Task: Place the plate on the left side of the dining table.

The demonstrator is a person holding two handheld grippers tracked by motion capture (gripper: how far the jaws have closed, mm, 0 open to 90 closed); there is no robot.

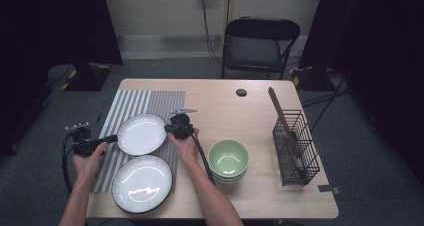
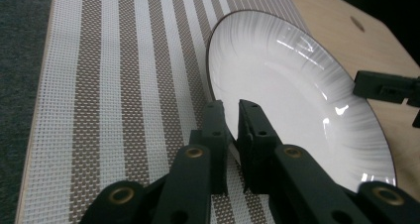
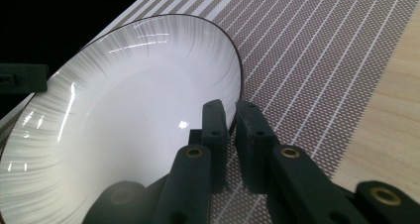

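High view: a white plate (image 1: 141, 134) is carried over the striped mat (image 1: 131, 105), gripped at opposite rims so it stays level, just beyond a second plate (image 1: 142, 183) on the worktop (image 1: 260, 186). Left tongs (image 2: 232, 116) and right tongs (image 3: 231, 116) are both nearly closed, each clenched on the plate's rim.

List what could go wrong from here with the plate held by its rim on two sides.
1. Each hand-held gripper, left and right, pinches only the thin glossy rim of the upper plate; a small tilt or uneven pull could let it slip.
2. The second plate lies right beside it on the striped placemat, so a drop or low sweep could knock the rims together.
3. The green bowls sit close to the right forearm and may get bumped.
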